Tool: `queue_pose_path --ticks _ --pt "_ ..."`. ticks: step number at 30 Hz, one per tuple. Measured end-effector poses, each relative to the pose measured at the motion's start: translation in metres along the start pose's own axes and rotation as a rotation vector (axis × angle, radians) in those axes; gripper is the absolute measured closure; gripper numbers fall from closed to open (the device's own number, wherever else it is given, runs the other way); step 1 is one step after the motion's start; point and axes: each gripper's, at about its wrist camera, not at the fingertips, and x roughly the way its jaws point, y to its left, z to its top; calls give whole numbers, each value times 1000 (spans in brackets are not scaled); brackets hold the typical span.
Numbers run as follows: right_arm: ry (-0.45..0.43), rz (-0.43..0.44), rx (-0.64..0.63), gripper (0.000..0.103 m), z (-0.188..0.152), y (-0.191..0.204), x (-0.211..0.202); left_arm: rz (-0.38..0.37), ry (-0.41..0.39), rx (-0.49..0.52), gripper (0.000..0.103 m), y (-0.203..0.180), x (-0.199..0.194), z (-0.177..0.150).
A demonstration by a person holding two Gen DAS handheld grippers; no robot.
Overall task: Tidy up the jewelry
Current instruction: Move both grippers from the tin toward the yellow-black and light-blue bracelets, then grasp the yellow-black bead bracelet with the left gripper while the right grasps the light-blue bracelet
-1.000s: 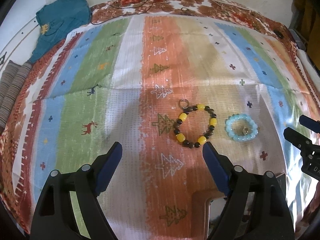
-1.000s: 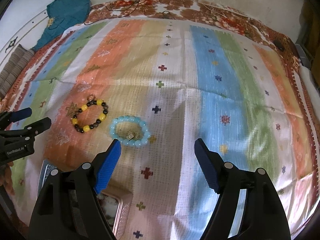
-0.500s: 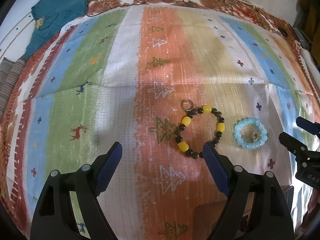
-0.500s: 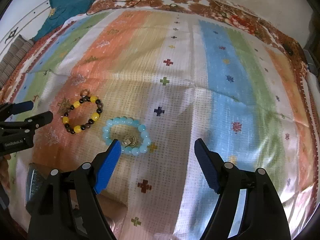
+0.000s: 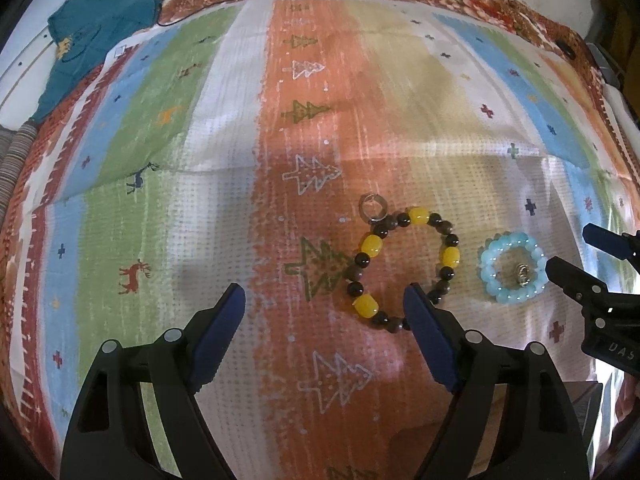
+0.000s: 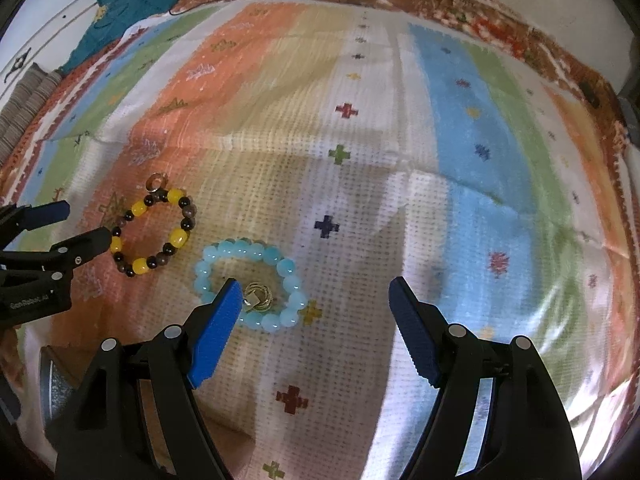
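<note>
A yellow and dark bead bracelet [image 5: 404,264] with a metal ring lies on the striped cloth; it also shows in the right wrist view [image 6: 154,232]. A pale blue bead bracelet [image 5: 512,274] lies to its right, with a small gold ring [image 6: 258,298] inside it [image 6: 248,280]. My left gripper [image 5: 324,304] is open and empty, its right finger at the yellow bracelet's near edge. My right gripper [image 6: 314,294] is open and empty, its left finger over the blue bracelet's near edge.
The striped cloth [image 5: 304,128] covers the surface. A teal garment [image 5: 100,20] lies at the far left with a dark cable beside it. A box edge [image 6: 52,376] shows at the near left of the right wrist view.
Both grippers have moved down and forward toward the bracelets, which now look larger and nearer. Both stay open. The bracelets have not moved.
</note>
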Motion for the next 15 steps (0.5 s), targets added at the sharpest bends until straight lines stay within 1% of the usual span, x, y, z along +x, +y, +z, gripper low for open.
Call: queue_pose_path --ticks 4,6,8,10,12,15 --pt "12 -20 -14 27 2 3 8 5 12 4 27 1 6 1" --pt "-12 -46 -7 27 4 2 8 6 16 5 29 1 9 1" --pt "-29 -45 -19 27 8 3 7 7 19 6 30 1 12 3" --pt "-18 -43 -32 27 10 5 10 4 22 10 33 0 14 4" --pt "-14 -64 -41 27 11 6 13 7 25 17 33 -1 16 4" --pt "3 -64 -27 27 12 3 19 20 26 35 33 -3 19 3"
